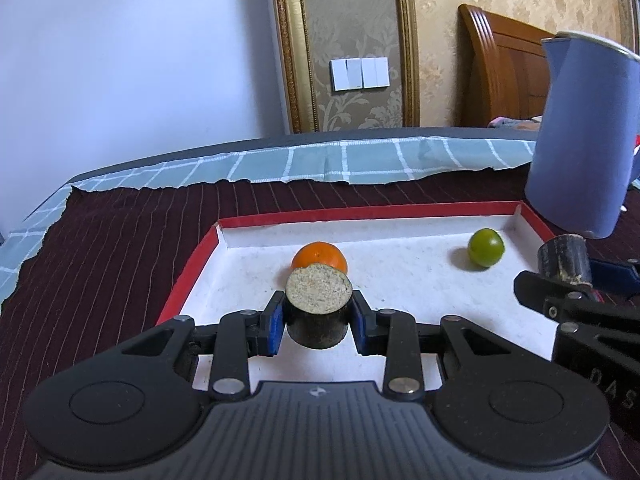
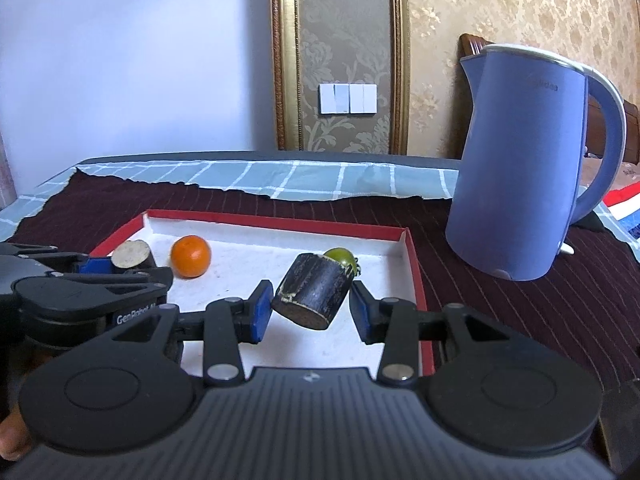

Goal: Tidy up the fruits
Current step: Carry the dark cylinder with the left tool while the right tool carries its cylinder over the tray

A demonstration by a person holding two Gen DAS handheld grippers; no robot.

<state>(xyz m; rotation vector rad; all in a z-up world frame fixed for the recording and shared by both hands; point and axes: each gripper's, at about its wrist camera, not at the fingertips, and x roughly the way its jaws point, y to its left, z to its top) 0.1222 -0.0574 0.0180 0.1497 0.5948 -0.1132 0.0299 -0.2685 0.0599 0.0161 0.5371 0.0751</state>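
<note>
A white tray with a red rim [image 1: 304,216] [image 2: 280,222] lies on the dark striped cloth. In it sit an orange [image 1: 320,258] [image 2: 191,257] and a green fruit [image 1: 486,247] [image 2: 340,256]. My left gripper [image 1: 319,320] is shut on an upright dark sugarcane piece [image 1: 318,308] with a pale cut top, just in front of the orange; it also shows in the right wrist view [image 2: 130,255]. My right gripper [image 2: 311,306] has its jaws slightly apart around a tilted dark sugarcane piece [image 2: 314,290] [image 1: 564,258] over the tray, in front of the green fruit.
A blue electric kettle [image 2: 520,160] [image 1: 580,136] stands on the cloth just right of the tray. A checked blue cloth [image 1: 320,160] covers the table's far edge. A wall with light switches [image 1: 359,73] and a wooden headboard [image 1: 504,68] lie behind.
</note>
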